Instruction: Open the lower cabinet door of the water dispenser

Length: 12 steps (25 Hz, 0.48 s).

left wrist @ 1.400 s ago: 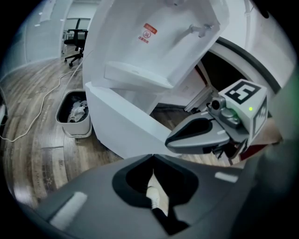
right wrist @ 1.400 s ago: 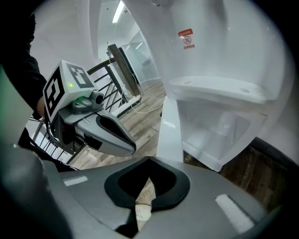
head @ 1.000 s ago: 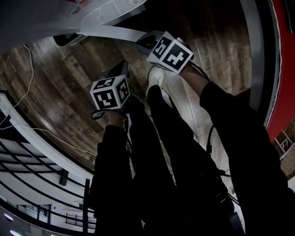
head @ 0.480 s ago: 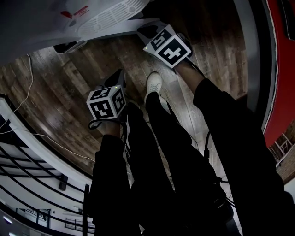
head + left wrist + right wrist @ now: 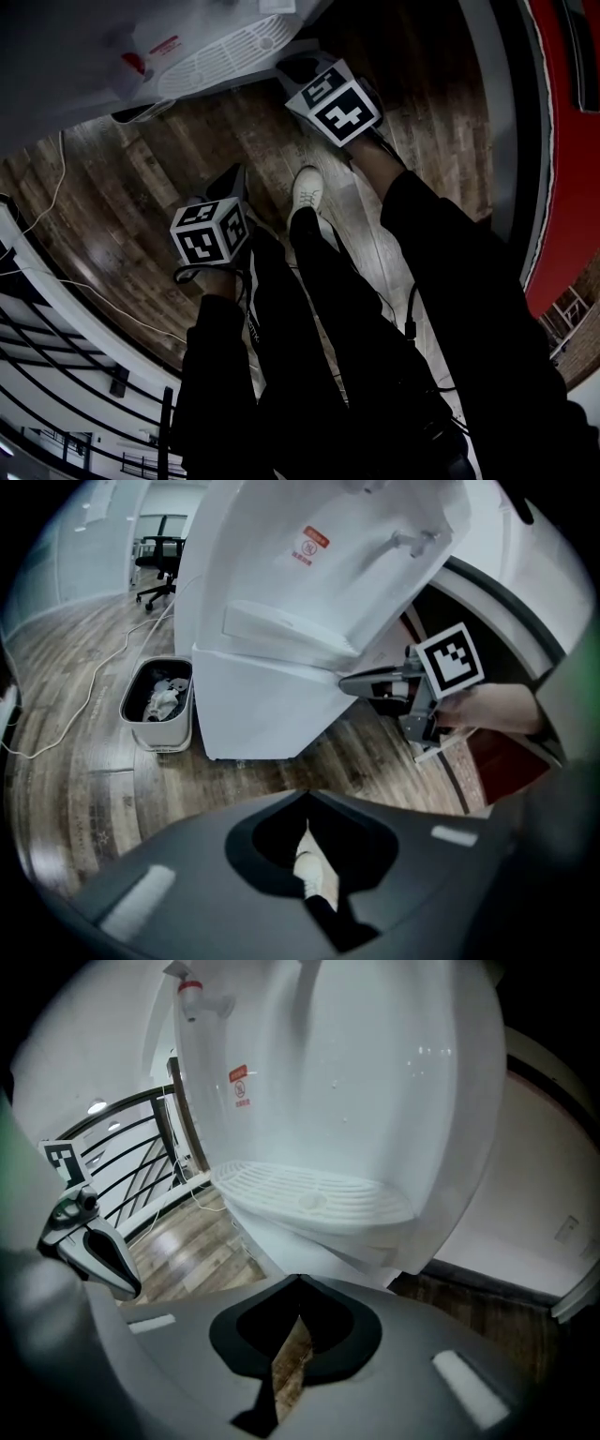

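Note:
The white water dispenser stands on the wooden floor, and its lower cabinet door looks closed. My right gripper is shut and empty, its tip at the door's upper right corner; whether it touches I cannot tell. In the right gripper view the drip tray fills the frame just ahead of the right gripper. My left gripper is shut on nothing and hangs back from the dispenser. The head view shows the right gripper by the dispenser and the left gripper lower left.
A small waste bin with rubbish stands left of the dispenser. A white cable trails over the floor. An office chair is far behind. A black railing runs on the left. The person's legs and white shoe are below.
In the head view the left gripper has sunk down and to the left, away from the dispenser. The right gripper has stayed by the dispenser's front, shifting slightly up.

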Motion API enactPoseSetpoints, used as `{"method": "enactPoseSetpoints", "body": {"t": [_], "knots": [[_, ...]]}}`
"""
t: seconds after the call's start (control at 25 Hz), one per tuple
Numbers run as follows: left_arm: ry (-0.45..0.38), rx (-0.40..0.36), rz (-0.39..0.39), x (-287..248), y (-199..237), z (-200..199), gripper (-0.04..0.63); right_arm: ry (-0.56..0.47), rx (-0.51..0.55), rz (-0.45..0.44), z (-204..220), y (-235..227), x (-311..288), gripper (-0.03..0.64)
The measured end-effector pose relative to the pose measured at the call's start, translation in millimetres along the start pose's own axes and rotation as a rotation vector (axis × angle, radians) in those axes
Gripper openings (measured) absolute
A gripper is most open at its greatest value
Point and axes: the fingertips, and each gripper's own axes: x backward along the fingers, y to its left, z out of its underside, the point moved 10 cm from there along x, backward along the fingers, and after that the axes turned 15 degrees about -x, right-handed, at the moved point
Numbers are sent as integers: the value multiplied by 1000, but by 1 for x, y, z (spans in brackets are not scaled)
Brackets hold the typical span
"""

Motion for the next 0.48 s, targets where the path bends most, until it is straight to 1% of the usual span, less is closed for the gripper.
{"method": "enactPoseSetpoints", "body": {"t": [0.48], "knots": [[11, -2, -3, -3, 0, -1, 8, -44, -37, 11, -6, -10, -5, -2]]}}
